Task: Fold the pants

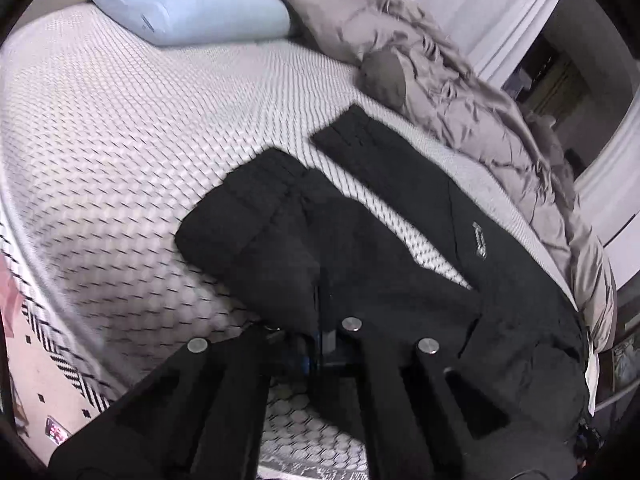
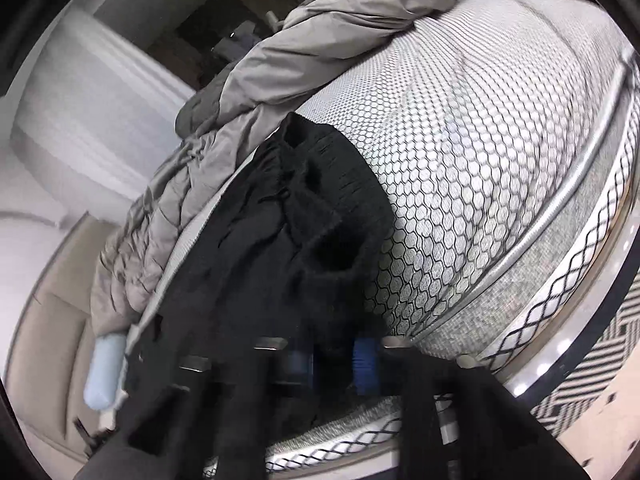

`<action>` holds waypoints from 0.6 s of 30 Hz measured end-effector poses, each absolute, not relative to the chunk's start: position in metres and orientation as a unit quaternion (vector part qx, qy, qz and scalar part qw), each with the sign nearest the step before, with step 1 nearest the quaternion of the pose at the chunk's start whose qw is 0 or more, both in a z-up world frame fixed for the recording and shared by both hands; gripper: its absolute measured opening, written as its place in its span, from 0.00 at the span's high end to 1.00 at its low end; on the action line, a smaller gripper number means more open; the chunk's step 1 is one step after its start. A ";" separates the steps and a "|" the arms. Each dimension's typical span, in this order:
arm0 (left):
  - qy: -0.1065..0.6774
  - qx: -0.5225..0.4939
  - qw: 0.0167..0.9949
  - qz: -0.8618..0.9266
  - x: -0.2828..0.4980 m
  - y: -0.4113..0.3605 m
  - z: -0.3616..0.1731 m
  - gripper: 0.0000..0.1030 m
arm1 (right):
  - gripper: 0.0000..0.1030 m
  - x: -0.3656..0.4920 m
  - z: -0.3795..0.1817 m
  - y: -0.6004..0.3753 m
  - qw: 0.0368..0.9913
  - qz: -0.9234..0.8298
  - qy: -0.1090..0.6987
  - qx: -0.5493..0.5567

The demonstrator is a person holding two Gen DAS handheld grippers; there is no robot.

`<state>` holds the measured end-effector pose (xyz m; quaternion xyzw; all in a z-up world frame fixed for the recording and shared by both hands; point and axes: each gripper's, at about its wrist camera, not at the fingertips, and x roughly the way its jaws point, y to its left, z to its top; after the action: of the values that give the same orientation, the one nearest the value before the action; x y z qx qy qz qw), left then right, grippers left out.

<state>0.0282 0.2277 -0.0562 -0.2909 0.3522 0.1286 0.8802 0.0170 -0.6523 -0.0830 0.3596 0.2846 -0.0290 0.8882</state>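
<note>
Black pants [image 1: 360, 248] lie on the mattress [image 1: 120, 140], near its foot edge, partly folded: one leg is doubled back so its ribbed cuff [image 1: 256, 184] sits toward the middle of the mattress, the other leg runs out flat with its cuff [image 1: 352, 136] pointing at the grey duvet [image 1: 480, 120]. A small label [image 1: 479, 240] shows on the flat leg. Left gripper [image 1: 320, 336]: fingers closed on a fold of pants fabric at the near edge of the mattress; the cloth bunches up directly over the tips. Right gripper [image 2: 332, 356]: blue pads [image 2: 365, 364] sit to either side of a wad of black fabric, so it grips the pants [image 2: 280, 240] too; frame blurred, exact contact line not resolved. Right view: the ribbed cuff [image 2: 332, 168] stands up over the mattress [image 2: 480, 140], the duvet [image 2: 240, 92] bunched along the far side. A blue pillow [image 1: 188, 4] and a grey pillow [image 1: 332, 4] lie at the head end. Patterned rug [image 1: 60, 344] beside the bed on the floor.
</note>
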 end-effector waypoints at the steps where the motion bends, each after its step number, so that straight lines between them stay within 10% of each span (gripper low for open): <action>1: 0.348 -0.291 0.882 0.126 0.024 0.230 -0.053 1.00 | 0.90 0.007 -0.079 -0.658 0.890 -0.030 0.268 0.367; 18: 0.311 -0.228 0.914 0.122 0.150 0.239 0.050 1.00 | 0.90 0.119 0.044 -0.643 0.928 -0.040 0.183 0.321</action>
<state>0.1497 0.2393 0.0501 -0.2281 0.3113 0.1218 0.9144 0.1194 -0.6425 0.0435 0.3206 0.1833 -0.0404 0.9284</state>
